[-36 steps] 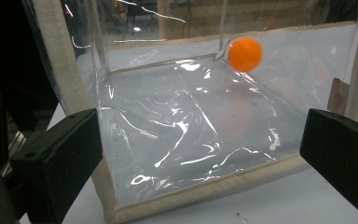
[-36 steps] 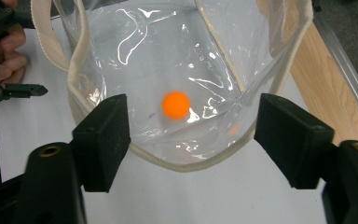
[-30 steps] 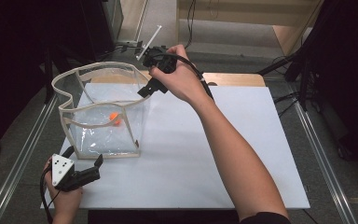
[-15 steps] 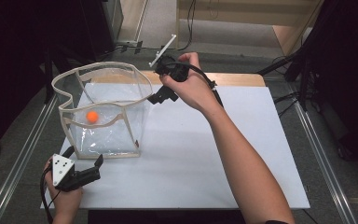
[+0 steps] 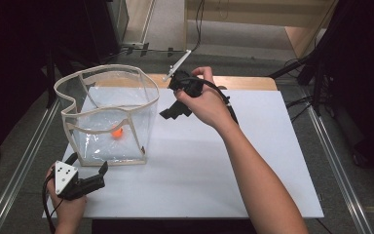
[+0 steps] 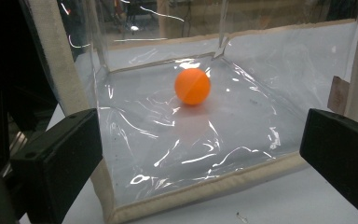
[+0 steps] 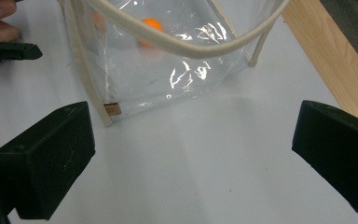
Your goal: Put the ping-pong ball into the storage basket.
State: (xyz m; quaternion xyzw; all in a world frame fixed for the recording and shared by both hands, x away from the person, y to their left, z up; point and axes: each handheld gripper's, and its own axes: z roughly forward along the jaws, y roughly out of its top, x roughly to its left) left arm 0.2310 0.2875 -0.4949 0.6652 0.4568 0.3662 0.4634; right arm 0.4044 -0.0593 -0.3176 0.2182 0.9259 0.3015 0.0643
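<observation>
Now, right forearm stretched long and diagonal across the bench (image 5: 233, 161) from the near edge toward the far edge, wrist cocked, right hand-held gripper (image 5: 174, 111) held aloft just beside the bag's right wall. Jaws spread wide, nothing between them, tips tilted down and toward the left edge. Looking along them in the right gripper view: white bench top, the bag's corner, a small brown tag on its seam. Thin white stick (image 5: 177, 65) poking up from the top of that gripper toward the far edge.

Down at the near left corner, left hand (image 5: 67, 208) curled round the left hand-held gripper (image 5: 88, 169), low over the bench, grey three-cornered plate up, jaws aimed at the bag's near wall. Also spread, also empty, just short of the bag's padded bottom seam.

Clear plastic bag (image 5: 107, 117) standing open on the left half of the bench, cream piping round a wavy rim, walls slack and glinting. Orange ball (image 5: 117, 132) resting on the bag's floor, inside, toward the near wall in the high view, apart from the seams. Same ball (image 6: 192, 86) sitting mid-floor through the clear wall in the left gripper view, framed between the two black jaws.
</observation>
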